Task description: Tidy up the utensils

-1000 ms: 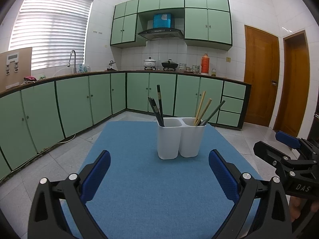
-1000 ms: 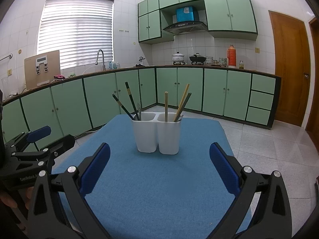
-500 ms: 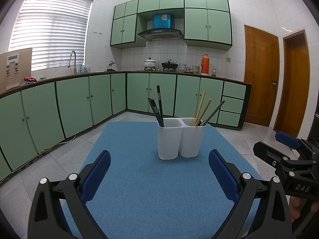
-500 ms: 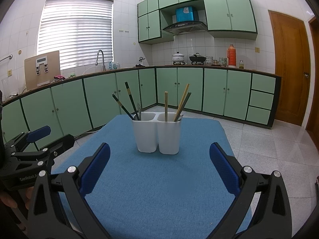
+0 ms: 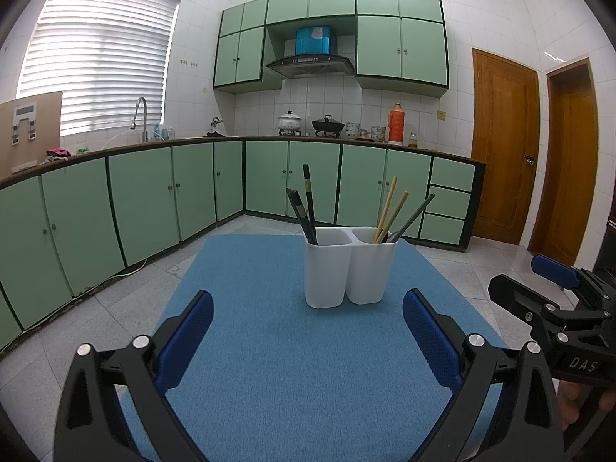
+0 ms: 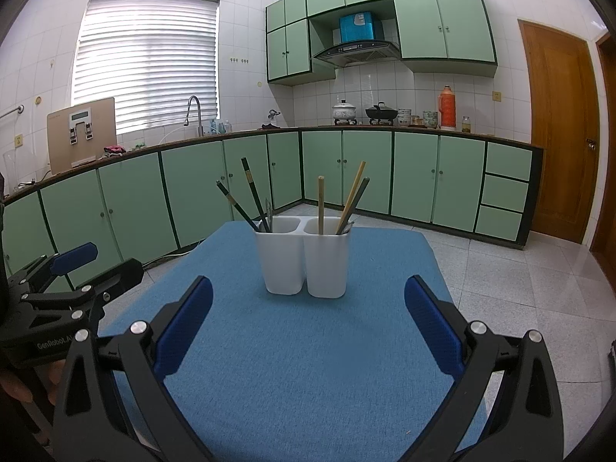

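A white two-compartment holder (image 5: 350, 265) is shown standing upright at the centre of the frame, on the blue mat (image 5: 292, 377) that covers the bench. In the left wrist view, three dark chopsticks (image 5: 306, 208) are seen leaning in the compartment at picture left, while two pale wooden chopsticks (image 5: 389, 208) and one dark-green stick (image 5: 414, 213) lean in the compartment at picture right. In the right wrist view, the same holder (image 6: 304, 260) is shown with dark sticks (image 6: 250, 196) at picture left and pale sticks (image 6: 320, 204) at picture right; a small greyish item low in the left compartment may be a further utensil, though it is too small to be identified.

The left claw (image 5: 308, 337) is held with its blue pads wide apart at the lower edge of the frame, nothing between them, well short of the holder. The right claw (image 6: 308, 325) is likewise spread and empty; it is also visible at the right edge of the left wrist view (image 5: 554, 292).

No loose utensil is seen on the mat in either view. The sorting is therefore judged to be essentially finished, every visible stick being housed in a compartment. The one green stick among the pale ones might be counted as a remaining mismatch, if sorting by colour is intended.
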{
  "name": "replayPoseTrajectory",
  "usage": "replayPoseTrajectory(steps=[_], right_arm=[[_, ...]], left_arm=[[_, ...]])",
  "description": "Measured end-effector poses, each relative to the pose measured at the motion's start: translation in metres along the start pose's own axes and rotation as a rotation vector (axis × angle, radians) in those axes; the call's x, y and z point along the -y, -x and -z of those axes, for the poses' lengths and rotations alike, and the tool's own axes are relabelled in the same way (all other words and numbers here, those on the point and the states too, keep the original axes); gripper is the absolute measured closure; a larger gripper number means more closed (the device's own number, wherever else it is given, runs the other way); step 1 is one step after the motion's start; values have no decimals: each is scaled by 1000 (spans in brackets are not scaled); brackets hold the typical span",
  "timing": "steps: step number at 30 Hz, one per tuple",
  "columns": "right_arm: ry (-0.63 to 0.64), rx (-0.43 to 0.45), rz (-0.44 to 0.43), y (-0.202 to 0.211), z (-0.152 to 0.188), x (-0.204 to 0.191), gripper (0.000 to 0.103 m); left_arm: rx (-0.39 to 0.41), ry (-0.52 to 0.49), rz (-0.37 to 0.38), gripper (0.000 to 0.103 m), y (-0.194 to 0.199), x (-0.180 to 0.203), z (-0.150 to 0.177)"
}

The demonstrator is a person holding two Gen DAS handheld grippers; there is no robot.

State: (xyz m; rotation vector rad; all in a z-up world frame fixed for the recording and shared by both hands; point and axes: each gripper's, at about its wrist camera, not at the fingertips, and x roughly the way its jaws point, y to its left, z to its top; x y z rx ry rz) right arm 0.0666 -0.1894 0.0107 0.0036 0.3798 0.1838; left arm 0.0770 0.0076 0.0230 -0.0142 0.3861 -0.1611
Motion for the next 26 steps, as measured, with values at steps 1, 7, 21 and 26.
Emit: replayPoseTrajectory(steps=[1,7,21,26], right_arm=[[0,0,0,0,0,0,6],[-1,-1,0,0,0,1,6],[-3,-1,1,-1,1,2,6],[-3,-1,1,-1,0,1,6]], left_arm=[[0,0,0,6,0,0,0],[2,0,-2,6,1,1,0],[2,-1,-6,6,1,3,1],[2,-1,-6,6,1,3,1]])
